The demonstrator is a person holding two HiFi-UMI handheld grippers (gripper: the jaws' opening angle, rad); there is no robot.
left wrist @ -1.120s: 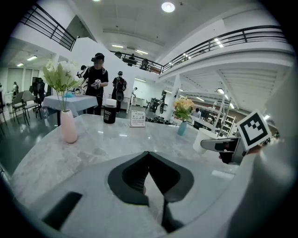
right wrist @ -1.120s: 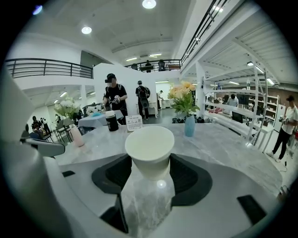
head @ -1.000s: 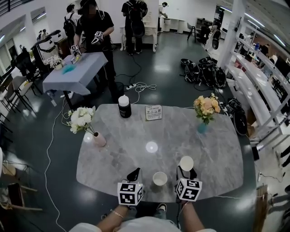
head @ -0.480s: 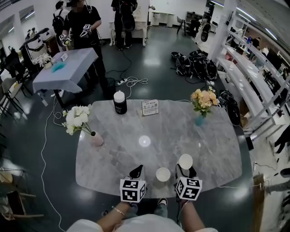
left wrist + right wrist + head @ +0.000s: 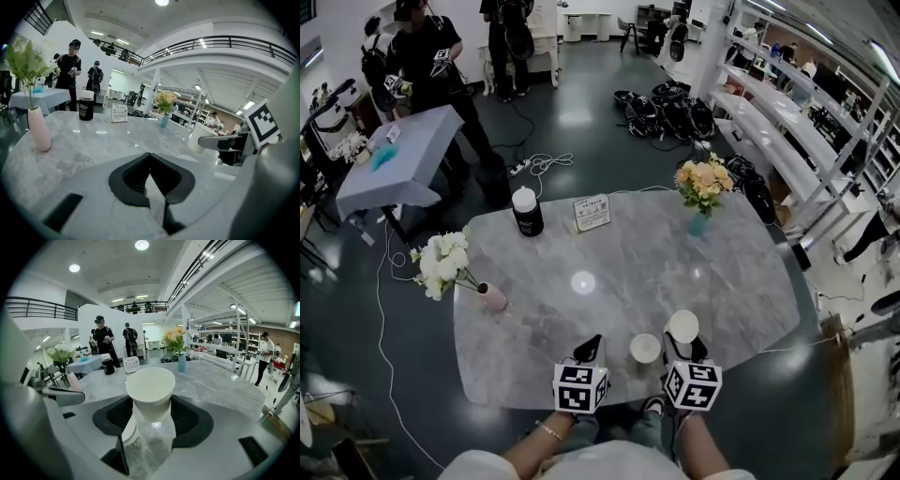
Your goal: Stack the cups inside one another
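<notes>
My right gripper (image 5: 683, 345) is shut on a white paper cup (image 5: 682, 325), held upright near the table's front edge. In the right gripper view that cup (image 5: 151, 389) fills the space between the jaws of the right gripper (image 5: 151, 417). A second white cup (image 5: 645, 348) stands on the marble table (image 5: 731, 281), just left of the held one; only its rim (image 5: 186, 157) shows in the left gripper view. My left gripper (image 5: 589, 348) is left of that cup, shut and empty (image 5: 150, 161). Whether the held cup touches the table is unclear.
A pink vase with white flowers (image 5: 490, 297) stands at the table's left. A black canister with a white lid (image 5: 526, 213) and a sign card (image 5: 592, 212) sit at the far edge. A blue vase of orange flowers (image 5: 699, 223) is far right. People stand beyond, cables on the floor.
The held cup has come a little closer to the standing cup. The head view has swung, so the table sits differently in frame. The left gripper stays shut beside the standing cup.
</notes>
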